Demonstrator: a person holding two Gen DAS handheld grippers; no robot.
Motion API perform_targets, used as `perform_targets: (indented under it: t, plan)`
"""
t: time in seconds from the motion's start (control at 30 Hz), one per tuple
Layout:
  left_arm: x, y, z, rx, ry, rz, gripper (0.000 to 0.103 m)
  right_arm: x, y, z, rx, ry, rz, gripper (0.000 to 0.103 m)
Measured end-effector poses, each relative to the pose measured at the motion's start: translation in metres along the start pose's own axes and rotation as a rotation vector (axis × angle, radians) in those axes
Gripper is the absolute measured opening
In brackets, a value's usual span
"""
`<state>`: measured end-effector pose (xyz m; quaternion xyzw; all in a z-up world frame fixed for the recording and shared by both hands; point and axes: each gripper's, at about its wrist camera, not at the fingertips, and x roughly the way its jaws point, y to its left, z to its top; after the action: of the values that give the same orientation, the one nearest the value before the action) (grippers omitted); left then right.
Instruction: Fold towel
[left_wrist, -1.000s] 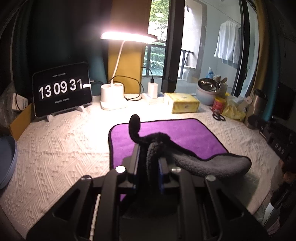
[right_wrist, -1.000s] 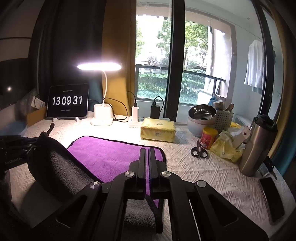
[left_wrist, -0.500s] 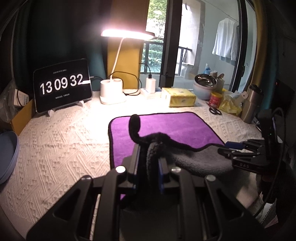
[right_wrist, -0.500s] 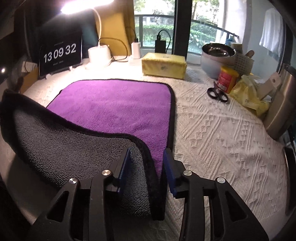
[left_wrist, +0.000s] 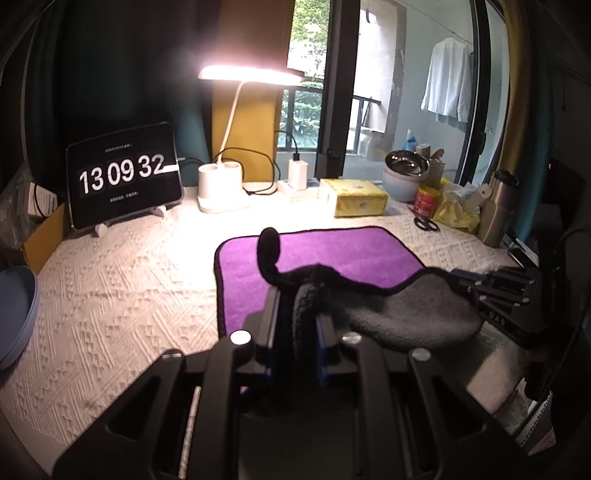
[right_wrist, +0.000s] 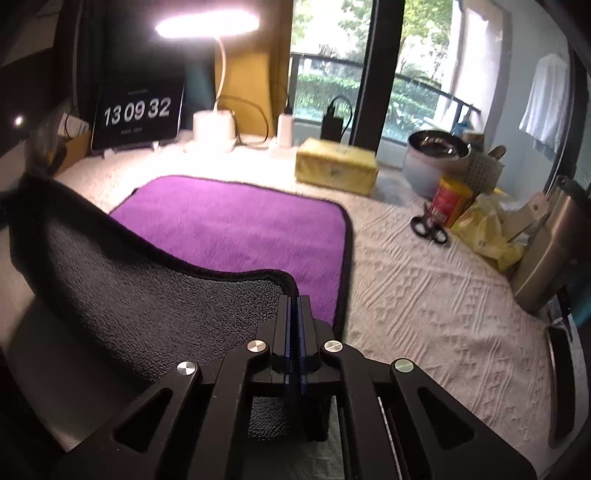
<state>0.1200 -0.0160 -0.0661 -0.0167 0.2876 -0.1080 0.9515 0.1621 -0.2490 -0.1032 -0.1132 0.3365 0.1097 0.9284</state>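
A purple towel (left_wrist: 317, 254) with a grey underside and black edging lies on the white tablecloth; it also shows in the right wrist view (right_wrist: 236, 221). Its near edge is lifted, grey side (right_wrist: 155, 295) up. My left gripper (left_wrist: 297, 295) is shut on the towel's near left corner, bunched between the jaws. My right gripper (right_wrist: 294, 299) is shut on the near right corner, and it also shows at the right of the left wrist view (left_wrist: 495, 288).
A tablet clock (left_wrist: 122, 177), lamp base (left_wrist: 219, 188), yellow tissue pack (left_wrist: 356, 197), steel bowl (left_wrist: 406, 166), red can (right_wrist: 450, 201), scissors (right_wrist: 430, 229), yellow bag (right_wrist: 491, 236) and steel flask (right_wrist: 546, 251) line the back and right. A blue dish (left_wrist: 16, 314) sits far left.
My right gripper came down onto the towel's near right corner and closed on it, then lifted it. My left gripper kept its hold on the left corner.
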Motion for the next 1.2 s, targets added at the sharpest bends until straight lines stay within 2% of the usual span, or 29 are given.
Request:
perform_targets:
  t: [0.23, 0.57, 0.9, 1.2]
  plan:
    - [0.012, 0.007, 0.019, 0.002, -0.030, 0.011, 0.017, -0.017, -0.010, 0.029, 0.010, -0.116, -0.018, 0.003]
    - [0.042, 0.021, 0.045, 0.012, -0.038, 0.026, 0.017, -0.004, -0.024, 0.061, 0.017, -0.182, -0.041, 0.003]
    - [0.089, 0.036, 0.064, -0.014, 0.005, 0.030, 0.017, 0.033, -0.035, 0.081, 0.035, -0.171, -0.033, 0.003]
    - [0.135, 0.048, 0.074, -0.005, 0.063, 0.053, 0.017, 0.081, -0.046, 0.091, 0.076, -0.103, -0.008, 0.003]
